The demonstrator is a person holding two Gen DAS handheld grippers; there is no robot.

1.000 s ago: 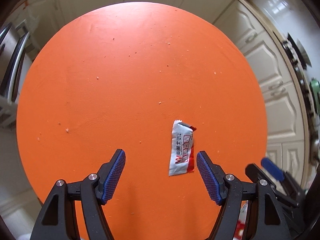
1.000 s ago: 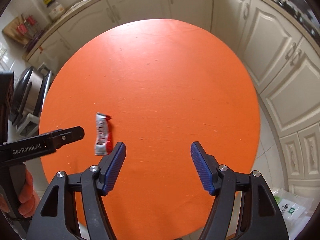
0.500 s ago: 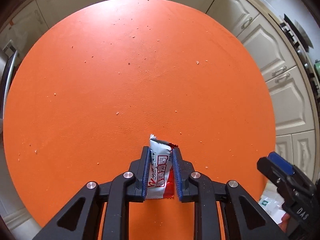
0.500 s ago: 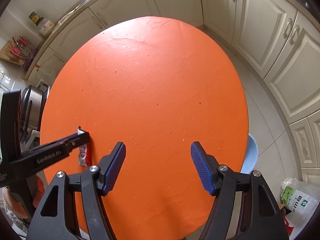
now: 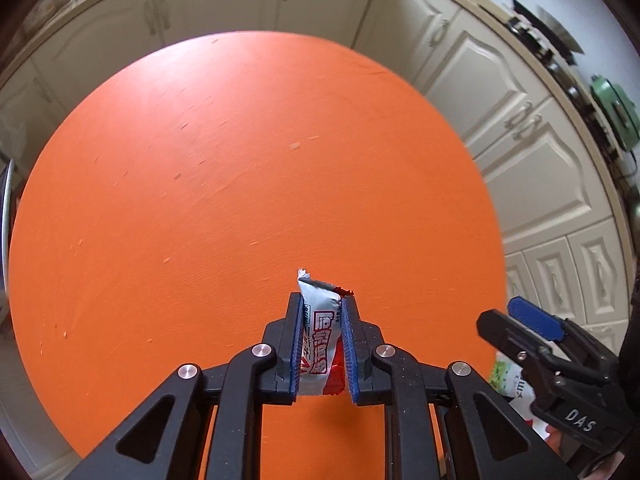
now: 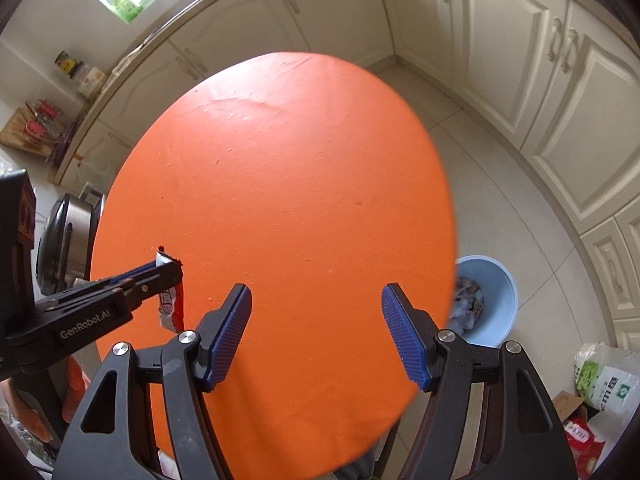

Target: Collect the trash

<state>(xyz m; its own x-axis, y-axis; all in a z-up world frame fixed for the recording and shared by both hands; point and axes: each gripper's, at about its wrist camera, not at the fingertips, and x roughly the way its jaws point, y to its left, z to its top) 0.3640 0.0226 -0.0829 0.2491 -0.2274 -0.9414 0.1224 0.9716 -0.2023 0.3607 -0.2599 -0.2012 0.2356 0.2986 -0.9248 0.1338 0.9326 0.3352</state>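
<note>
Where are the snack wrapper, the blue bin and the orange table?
snack wrapper (image 5: pixel 320 334), left wrist view, printed front.
blue bin (image 6: pixel 498 300), right wrist view, inner wall.
orange table (image 6: pixel 300 184), right wrist view, bare top.

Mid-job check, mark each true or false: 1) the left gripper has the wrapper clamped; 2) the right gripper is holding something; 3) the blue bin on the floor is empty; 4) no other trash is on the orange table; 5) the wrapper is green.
1) True: the left gripper is shut on the wrapper, its pads pressing both sides.
2) False: the right gripper is open with nothing between its fingers.
3) False: the blue bin already holds wrappers.
4) True: the orange table shows only small crumbs.
5) False: the wrapper is white and red.
</note>
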